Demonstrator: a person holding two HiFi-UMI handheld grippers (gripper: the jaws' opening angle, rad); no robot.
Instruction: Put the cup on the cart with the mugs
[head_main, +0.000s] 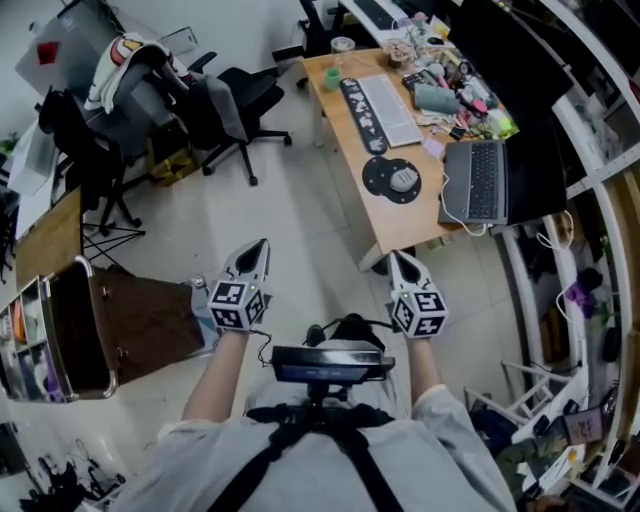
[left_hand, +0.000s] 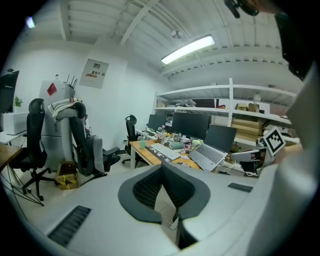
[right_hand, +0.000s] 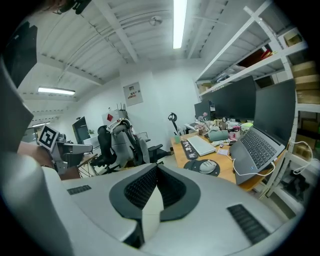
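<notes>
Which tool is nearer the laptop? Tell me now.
Right. The right tool sits by the desk corner, close to the laptop; the left tool is farther left, over floor.

Seen from the head view, both arms reach forward from the body. The left forearm is bare, and the right forearm comes out of a pale short sleeve. Each hand holds its tool level in the air, side by side but well apart.

The left tool sits at about 8 o'clock from the frame's middle, with its tip leaning toward 1 o'clock. The right tool sits at about 4 o'clock, with its tip leaning toward 11 o'clock.

In each tool's own view the jaws are pressed together with nothing between them, for both the left tool and the right tool.
</notes>
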